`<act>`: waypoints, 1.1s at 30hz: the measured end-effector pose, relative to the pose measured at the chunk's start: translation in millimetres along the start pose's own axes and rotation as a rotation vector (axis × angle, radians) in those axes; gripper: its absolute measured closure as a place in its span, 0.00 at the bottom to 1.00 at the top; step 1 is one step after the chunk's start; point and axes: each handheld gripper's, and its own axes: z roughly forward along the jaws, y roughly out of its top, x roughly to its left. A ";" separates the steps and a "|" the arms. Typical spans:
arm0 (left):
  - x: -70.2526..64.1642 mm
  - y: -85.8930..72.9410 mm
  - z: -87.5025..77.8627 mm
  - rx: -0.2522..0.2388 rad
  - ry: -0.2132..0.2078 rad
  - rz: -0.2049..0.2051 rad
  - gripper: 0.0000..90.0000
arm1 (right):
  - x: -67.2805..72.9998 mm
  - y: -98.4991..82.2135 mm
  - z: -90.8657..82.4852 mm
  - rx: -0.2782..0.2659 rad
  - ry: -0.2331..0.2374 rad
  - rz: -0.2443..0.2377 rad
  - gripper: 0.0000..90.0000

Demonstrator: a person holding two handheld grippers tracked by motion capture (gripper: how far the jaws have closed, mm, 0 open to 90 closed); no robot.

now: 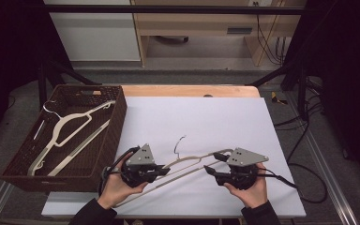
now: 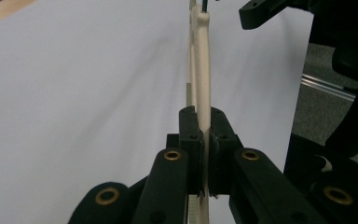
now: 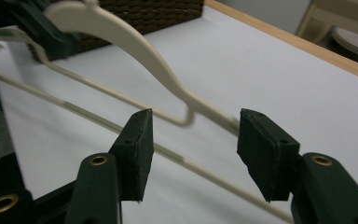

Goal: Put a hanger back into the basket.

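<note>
Now the left gripper [image 2: 205, 140] pinches the cream hanger [image 2: 201, 70], while the right gripper [image 3: 193, 154] gapes wide, seemingly untouched.

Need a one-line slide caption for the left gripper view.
Left gripper shut on a cream plastic hanger above the white table cover, right gripper open nearby.

Counter [image 1: 225, 112] white sheet bare across far and right areas, free passage there. Wicker basket [image 1: 115, 126] blocks left edge, walls raised, one hanger [image 1: 68, 129] inside. Near centre: cream hanger [image 1: 187, 164] spans between left hand-held gripper [image 1: 161, 171] and right hand-held gripper [image 1: 211, 169], obstructing the gap. Dark frame posts flank both sides.
</note>
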 end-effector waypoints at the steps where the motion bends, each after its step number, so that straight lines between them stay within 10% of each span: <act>1: 0.5 0.7 -2.5 -0.007 0.002 -0.004 0.96 | -3.2 -2.0 -1.3 -0.007 -0.011 0.018 0.49; 15: 17.6 11.4 -53.6 -0.118 0.113 -0.090 0.96 | -23.9 -11.3 -16.4 -0.073 -0.095 0.124 0.31; 33: 43.1 47.5 -124.9 -0.174 0.211 -0.063 0.96 | -32.5 -13.6 -26.3 -0.084 -0.154 0.168 0.23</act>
